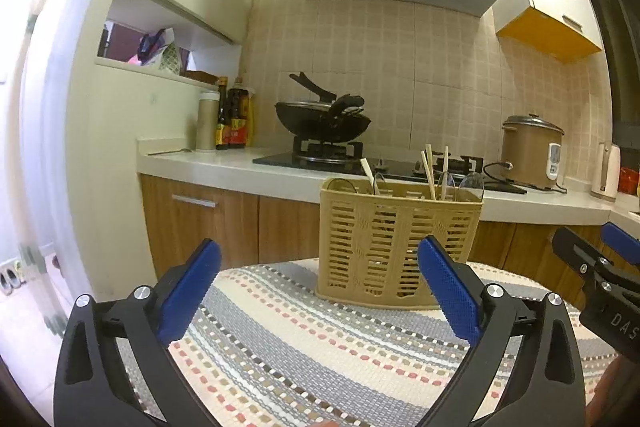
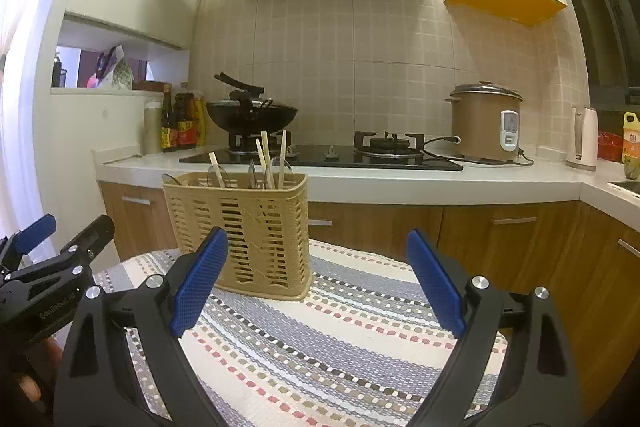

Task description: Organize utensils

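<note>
A tan slotted utensil basket (image 1: 394, 247) stands upright on a striped woven mat (image 1: 304, 343); it also shows in the right wrist view (image 2: 248, 231). Wooden chopsticks (image 1: 429, 169) and metal spoons (image 1: 472, 185) stick up out of it, as the right wrist view shows too, chopsticks (image 2: 266, 157) beside spoons (image 2: 218, 175). My left gripper (image 1: 320, 291) is open and empty, held just in front of the basket. My right gripper (image 2: 318, 283) is open and empty, to the right of the basket. Each gripper shows at the other view's edge.
Behind the mat runs a kitchen counter (image 2: 400, 179) with a gas hob, a black wok (image 2: 252, 115), sauce bottles (image 2: 180, 125) and a rice cooker (image 2: 486, 125). A range hood hangs above. Wooden cabinets stand below the counter.
</note>
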`<state>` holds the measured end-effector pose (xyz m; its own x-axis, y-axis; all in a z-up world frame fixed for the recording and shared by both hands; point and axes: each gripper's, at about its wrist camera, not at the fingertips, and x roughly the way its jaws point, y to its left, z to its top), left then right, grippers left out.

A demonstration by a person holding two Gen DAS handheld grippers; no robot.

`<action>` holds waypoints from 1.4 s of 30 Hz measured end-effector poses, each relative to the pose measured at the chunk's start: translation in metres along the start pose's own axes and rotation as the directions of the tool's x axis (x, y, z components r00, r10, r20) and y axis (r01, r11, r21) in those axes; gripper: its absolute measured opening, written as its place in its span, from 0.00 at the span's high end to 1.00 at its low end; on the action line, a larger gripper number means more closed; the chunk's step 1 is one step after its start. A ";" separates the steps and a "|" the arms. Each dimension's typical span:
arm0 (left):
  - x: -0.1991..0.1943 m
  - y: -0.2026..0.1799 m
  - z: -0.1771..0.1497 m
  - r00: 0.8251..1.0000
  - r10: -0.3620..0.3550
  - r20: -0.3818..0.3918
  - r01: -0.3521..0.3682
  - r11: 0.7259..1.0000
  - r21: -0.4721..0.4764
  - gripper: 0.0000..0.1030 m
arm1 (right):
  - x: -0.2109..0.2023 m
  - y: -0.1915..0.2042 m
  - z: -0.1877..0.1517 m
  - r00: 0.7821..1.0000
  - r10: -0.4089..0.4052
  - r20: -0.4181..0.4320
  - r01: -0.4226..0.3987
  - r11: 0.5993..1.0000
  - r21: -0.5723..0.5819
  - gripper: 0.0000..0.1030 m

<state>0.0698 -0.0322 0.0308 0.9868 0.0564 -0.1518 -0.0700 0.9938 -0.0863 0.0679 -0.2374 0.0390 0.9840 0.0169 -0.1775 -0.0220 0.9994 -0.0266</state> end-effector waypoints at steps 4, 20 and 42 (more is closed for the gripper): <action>-0.002 0.000 0.001 1.000 -0.001 0.006 0.001 1.000 -0.007 0.07 | -0.002 -0.001 -0.001 1.000 -0.012 0.004 0.012 1.000 -0.007 0.16; 0.005 -0.012 -0.004 0.999 -0.017 -0.040 0.019 0.998 0.054 0.07 | 0.005 -0.002 -0.003 0.999 -0.024 -0.027 0.024 1.000 -0.011 0.10; 0.012 -0.011 -0.007 0.996 -0.024 -0.082 0.028 0.998 0.049 0.07 | 0.013 -0.004 -0.006 0.997 -0.033 -0.065 0.033 0.999 0.001 0.08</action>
<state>0.0816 -0.0433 0.0226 0.9730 0.0243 -0.2296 -0.0349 0.9985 -0.0420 0.0798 -0.2417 0.0313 0.9706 -0.0178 -0.2402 0.0106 0.9995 -0.0314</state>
